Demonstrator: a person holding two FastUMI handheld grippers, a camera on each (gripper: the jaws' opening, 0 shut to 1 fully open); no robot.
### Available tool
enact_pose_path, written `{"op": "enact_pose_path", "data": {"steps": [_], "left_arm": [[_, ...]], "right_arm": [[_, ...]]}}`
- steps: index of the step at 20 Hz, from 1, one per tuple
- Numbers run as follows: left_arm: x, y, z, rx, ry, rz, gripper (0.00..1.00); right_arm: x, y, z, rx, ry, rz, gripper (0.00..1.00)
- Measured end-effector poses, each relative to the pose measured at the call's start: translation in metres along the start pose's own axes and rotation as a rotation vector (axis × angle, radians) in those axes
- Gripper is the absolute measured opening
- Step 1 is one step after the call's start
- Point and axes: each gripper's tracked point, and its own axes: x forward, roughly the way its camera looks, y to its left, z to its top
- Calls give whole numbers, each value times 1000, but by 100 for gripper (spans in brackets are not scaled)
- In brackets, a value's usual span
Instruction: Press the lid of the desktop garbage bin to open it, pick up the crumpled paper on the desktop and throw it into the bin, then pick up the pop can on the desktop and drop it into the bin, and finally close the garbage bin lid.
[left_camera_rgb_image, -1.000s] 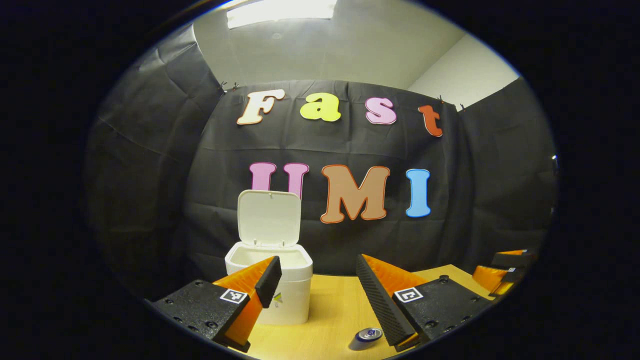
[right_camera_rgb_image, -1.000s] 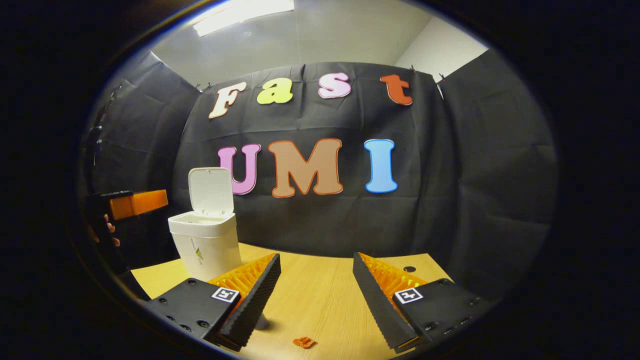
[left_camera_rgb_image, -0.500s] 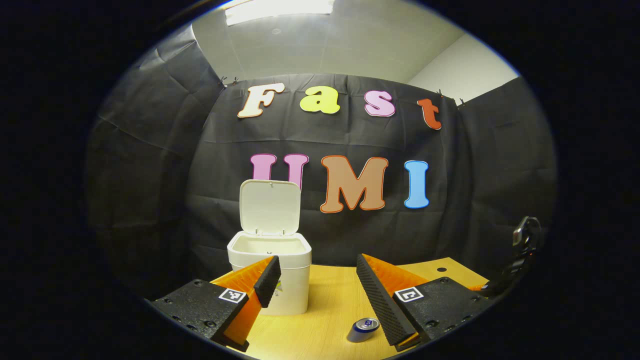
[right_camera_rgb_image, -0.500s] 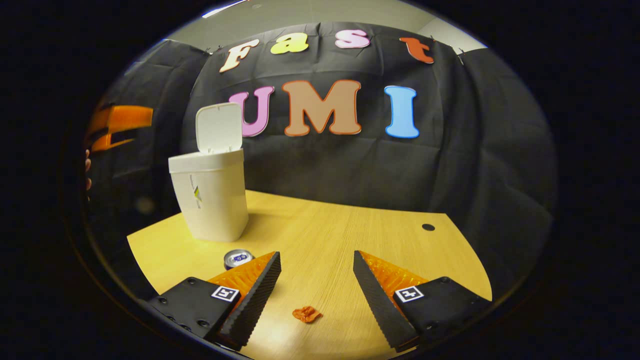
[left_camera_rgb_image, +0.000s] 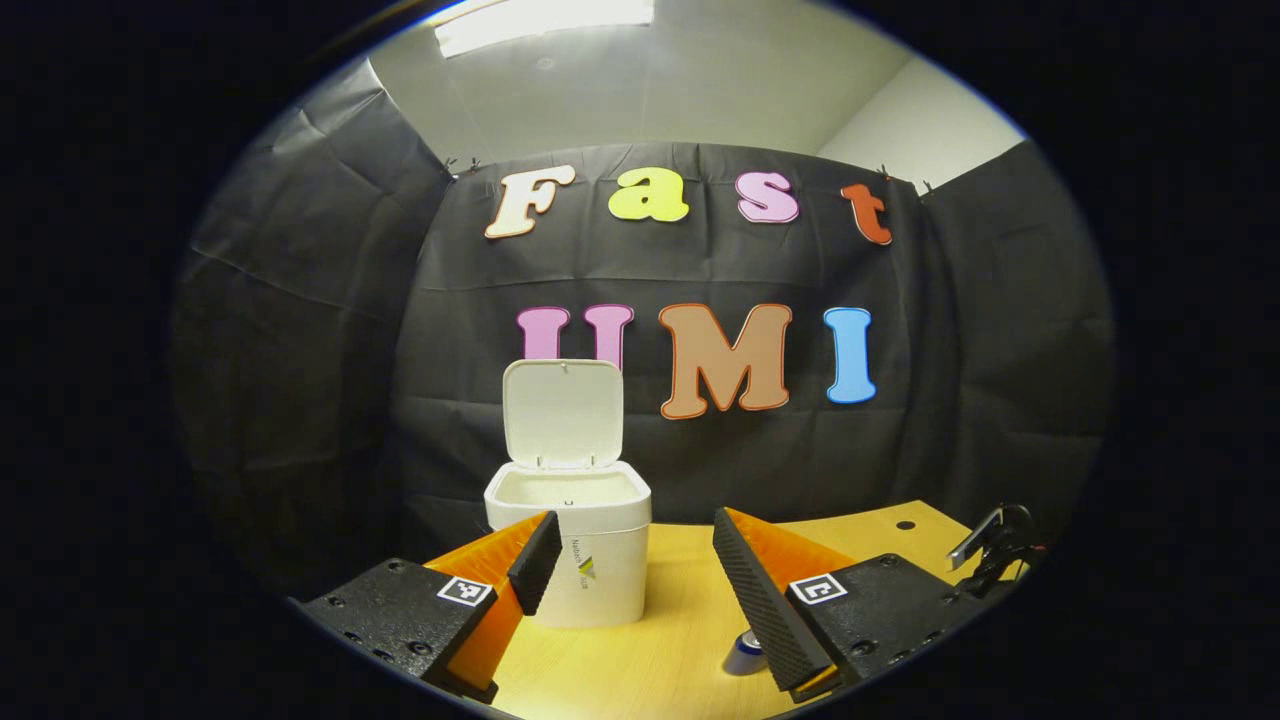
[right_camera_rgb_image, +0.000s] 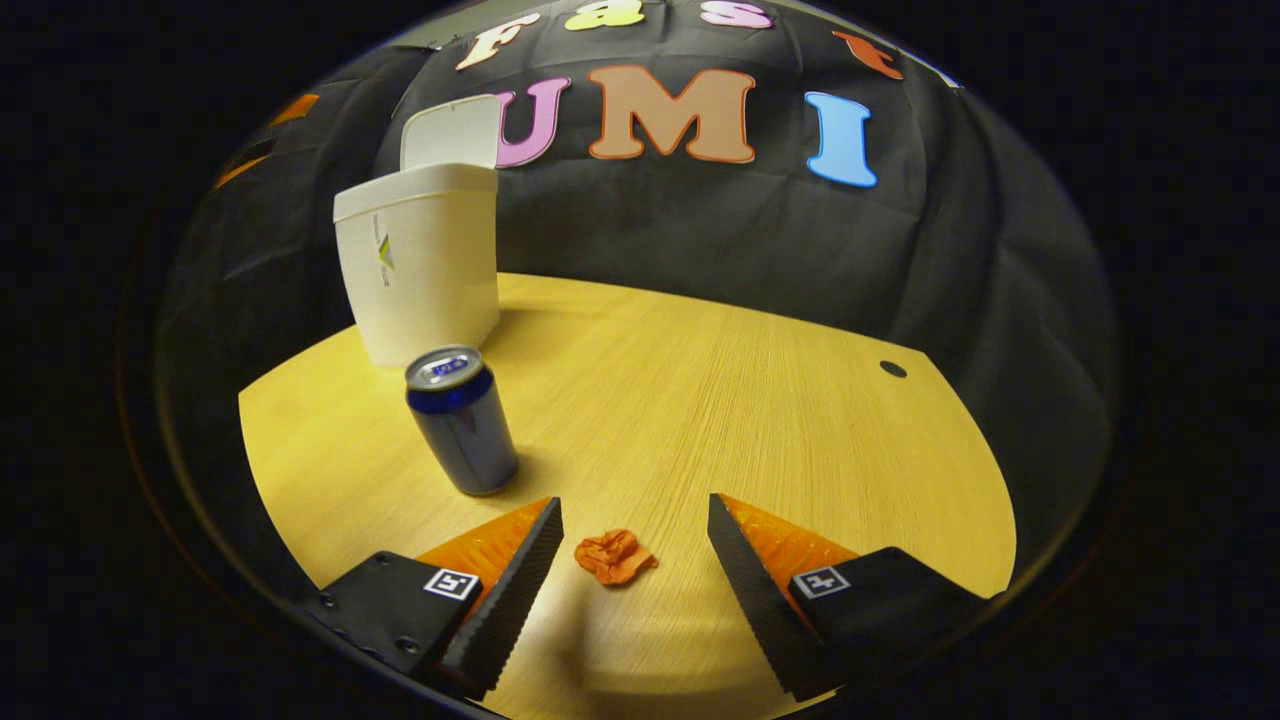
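Note:
The white bin (left_camera_rgb_image: 580, 545) stands on the wooden desk with its lid (left_camera_rgb_image: 562, 412) raised upright; in the right gripper view the bin (right_camera_rgb_image: 420, 265) is at the far left. A blue pop can (right_camera_rgb_image: 460, 420) stands upright in front of it; its edge (left_camera_rgb_image: 745, 655) peeks out beside my left gripper's right finger. A small crumpled orange paper (right_camera_rgb_image: 613, 556) lies on the desk between the fingers of my right gripper (right_camera_rgb_image: 630, 525), which is open and low over it without touching. My left gripper (left_camera_rgb_image: 635, 555) is open and empty, held back from the bin.
The wooden desk (right_camera_rgb_image: 750, 400) has a curved edge and a small dark hole (right_camera_rgb_image: 893, 369) at the far right. Black cloth walls close in the back and sides. Part of the other gripper's body (left_camera_rgb_image: 995, 545) shows at the right edge of the left gripper view.
My right gripper has tilted down and dropped toward the desk, bringing the orange paper between its fingers. The left gripper shifted slightly left, staying open.

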Motion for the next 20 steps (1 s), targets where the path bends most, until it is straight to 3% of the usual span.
{"op": "enact_pose_path", "data": {"steps": [8,14,17,18,20], "left_arm": [[-1,3,-5,19,21,2,92],[1,2,-7,17,30,-9,92],[0,2,-8,15,30,-14,92],[1,1,-7,16,30,-15,92],[3,1,-8,17,31,-18,92]], "right_arm": [[24,7,-30,-44,79,9,98],[31,12,-36,-20,116,62,100],[36,14,-36,19,108,89,83],[37,15,-36,20,106,88,84],[38,14,-37,29,95,88,64]]}}
